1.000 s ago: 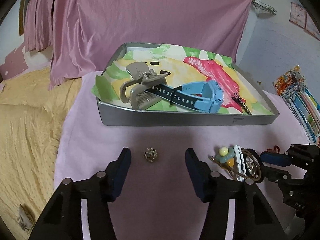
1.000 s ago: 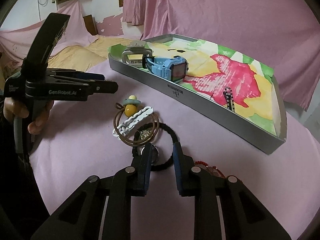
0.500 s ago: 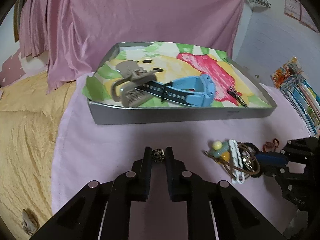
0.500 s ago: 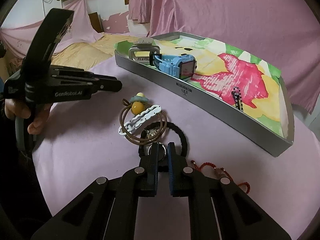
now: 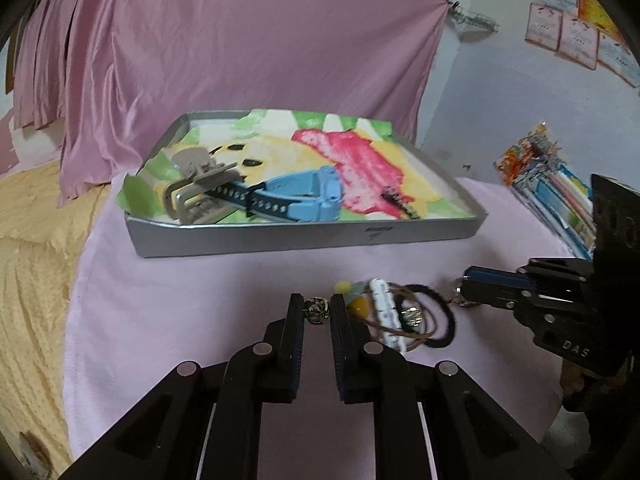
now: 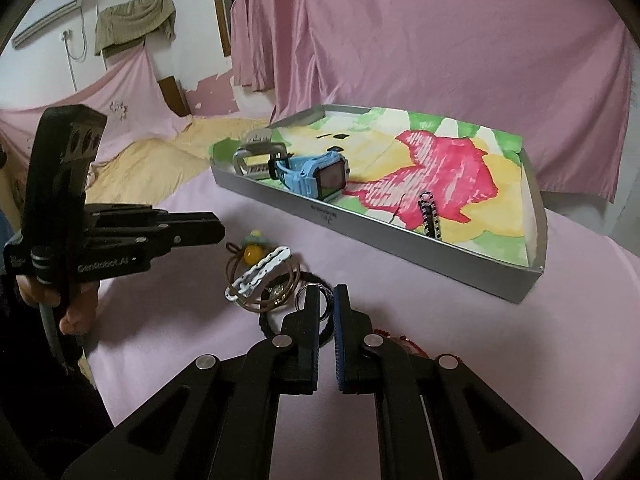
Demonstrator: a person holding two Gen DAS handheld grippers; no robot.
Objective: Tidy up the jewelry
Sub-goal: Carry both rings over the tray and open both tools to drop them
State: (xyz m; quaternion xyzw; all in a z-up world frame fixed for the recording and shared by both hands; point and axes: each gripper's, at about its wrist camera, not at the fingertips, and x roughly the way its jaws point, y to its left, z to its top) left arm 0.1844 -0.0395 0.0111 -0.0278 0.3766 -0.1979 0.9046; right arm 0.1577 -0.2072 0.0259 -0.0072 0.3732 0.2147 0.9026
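Table [image 5: 168, 304]: pink cloth, with the tray at the back and a loose pile of pieces at the front.
Tray [image 5: 304, 240]: grey, lined with a painted sheet; this looks like the place things are sorted into.
Watch [image 5: 296, 198]: blue, already lying in the tray.
Claw clip [image 5: 196, 188]: beige, in the tray, touching the watch strap.
Striped pin [image 6: 430, 216]: small, dark, in the tray near its front wall.
Pile [image 6: 264, 276]: not yet sorted; white clip, brown cord loop, black hair tie, yellow bead piece and a sparkly bit, all tangled together on the cloth.
Red cord [image 6: 400, 338]: on the cloth beside the right fingers, also unsorted.
Left gripper [image 5: 316, 312]: closed narrow on a small gold bead [image 5: 317, 310], low over the cloth just left of the pile.
Right gripper [image 6: 326, 304]: pinched on a metal ring [image 6: 316, 300] at the near edge of the pile.
Progress: judged roughly a third done; three pieces in, two in hand, the pile remaining.
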